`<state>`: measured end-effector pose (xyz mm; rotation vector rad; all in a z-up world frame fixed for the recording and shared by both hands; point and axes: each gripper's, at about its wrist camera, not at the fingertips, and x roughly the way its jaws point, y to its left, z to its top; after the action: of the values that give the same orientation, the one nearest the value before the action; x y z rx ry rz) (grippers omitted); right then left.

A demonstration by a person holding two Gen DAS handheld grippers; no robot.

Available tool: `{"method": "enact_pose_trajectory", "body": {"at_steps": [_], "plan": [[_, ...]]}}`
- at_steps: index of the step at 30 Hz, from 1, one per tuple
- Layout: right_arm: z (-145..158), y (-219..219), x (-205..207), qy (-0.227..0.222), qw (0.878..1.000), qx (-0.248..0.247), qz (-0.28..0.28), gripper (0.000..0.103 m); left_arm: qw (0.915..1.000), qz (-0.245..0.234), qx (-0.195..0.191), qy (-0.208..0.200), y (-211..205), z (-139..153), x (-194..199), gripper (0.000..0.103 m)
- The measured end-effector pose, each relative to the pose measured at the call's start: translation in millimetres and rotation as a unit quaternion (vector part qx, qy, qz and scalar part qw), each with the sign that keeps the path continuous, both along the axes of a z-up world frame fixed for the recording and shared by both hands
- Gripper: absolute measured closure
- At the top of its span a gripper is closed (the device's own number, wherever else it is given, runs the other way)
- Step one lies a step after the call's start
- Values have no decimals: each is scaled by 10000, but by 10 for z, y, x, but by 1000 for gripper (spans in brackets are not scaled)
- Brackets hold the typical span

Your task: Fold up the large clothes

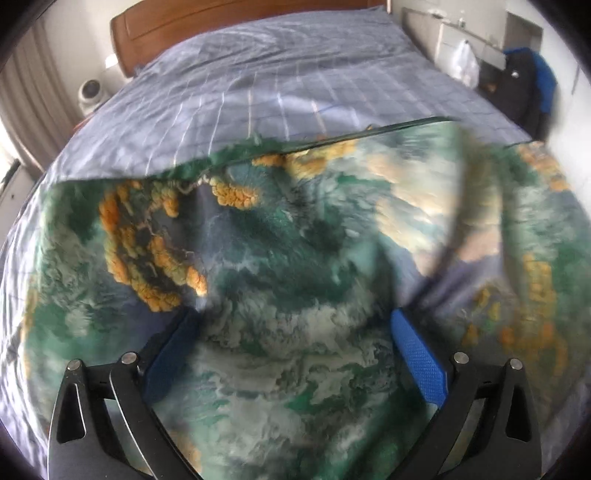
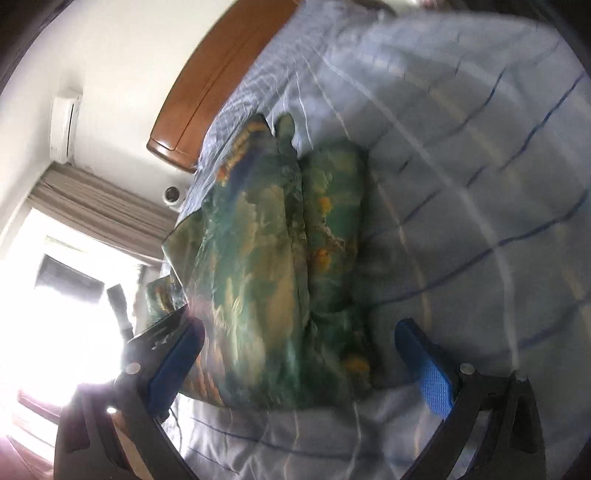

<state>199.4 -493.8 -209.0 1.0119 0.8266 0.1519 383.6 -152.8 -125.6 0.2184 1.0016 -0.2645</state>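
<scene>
On the bed, a green printed garment lies spread across the near half of the checked sheet. Both the left hand-held gripper and right hand-held gripper gape apart, empty. It looks light, limp, perhaps slippery; pinch hems or corners.

1. Bed with a blue-grey checked sheet, stretching out ahead of the tongs.
2. Wooden headboard at the far end.
3. Small white round gadget, far left of the tongs.
4. White bag and dark clothes, far right.
5. Wall air conditioner, curtain and bright window, left of the tongs.
</scene>
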Motion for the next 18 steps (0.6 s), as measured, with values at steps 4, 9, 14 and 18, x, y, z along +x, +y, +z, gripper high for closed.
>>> {"method": "enact_pose_trajectory", "body": {"at_steps": [4, 9, 14, 18], "plan": [[-173, 15, 247, 103, 9996, 253, 1, 3, 9980, 108, -550, -290, 55, 212, -24, 0], [-39, 126, 421, 142, 9999, -17, 5, 60, 9992, 282, 81, 279, -168, -351, 317, 0], [925, 551, 476, -472, 9904, -1271, 251, 67, 9993, 186, 132, 285, -260, -278, 396, 0], [1705, 1301, 608, -1092, 9670, -2188, 718, 68, 9943, 219, -928, 475, 251, 142, 314, 1]]}}
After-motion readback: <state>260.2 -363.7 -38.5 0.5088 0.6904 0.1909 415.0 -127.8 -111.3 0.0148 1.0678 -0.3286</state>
